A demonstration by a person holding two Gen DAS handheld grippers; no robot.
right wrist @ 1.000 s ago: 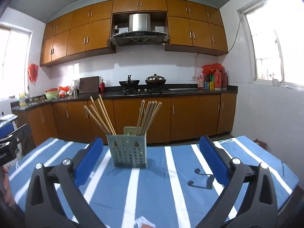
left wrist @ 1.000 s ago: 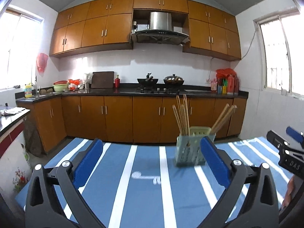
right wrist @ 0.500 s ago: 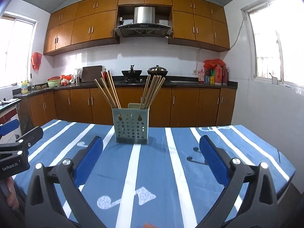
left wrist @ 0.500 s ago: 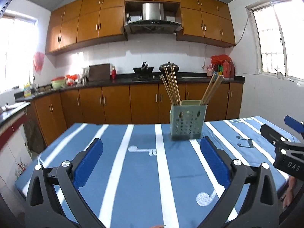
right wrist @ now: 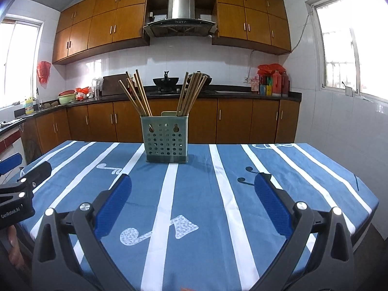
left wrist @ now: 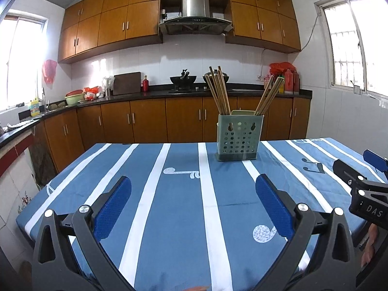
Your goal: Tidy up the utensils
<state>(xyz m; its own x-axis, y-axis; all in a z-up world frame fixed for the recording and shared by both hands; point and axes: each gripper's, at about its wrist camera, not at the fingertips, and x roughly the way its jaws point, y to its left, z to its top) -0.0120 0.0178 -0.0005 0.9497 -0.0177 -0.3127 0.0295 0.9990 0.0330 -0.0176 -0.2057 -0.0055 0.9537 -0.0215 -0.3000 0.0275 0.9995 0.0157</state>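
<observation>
A grey-green perforated utensil holder [left wrist: 237, 138] stands upright at the far side of the blue striped tablecloth [left wrist: 179, 206]; it also shows in the right wrist view [right wrist: 166, 140]. Two bundles of wooden chopsticks [left wrist: 219, 89] lean out of it, one to each side, also seen from the right wrist [right wrist: 135, 94]. My left gripper [left wrist: 193, 201] is open and empty above the near part of the table. My right gripper [right wrist: 192, 201] is open and empty beside it; it shows at the right edge of the left wrist view [left wrist: 363, 191].
The table's far edge lies just behind the holder [right wrist: 218, 143]. Beyond it is a kitchen with brown cabinets [left wrist: 150, 121], a black counter with woks [left wrist: 185, 80], red bottles [right wrist: 276, 82] and windows on both sides.
Both grippers have risen and pulled back from the holder, so the table now shows more fully and the holder looks farther off. Both stay open.
</observation>
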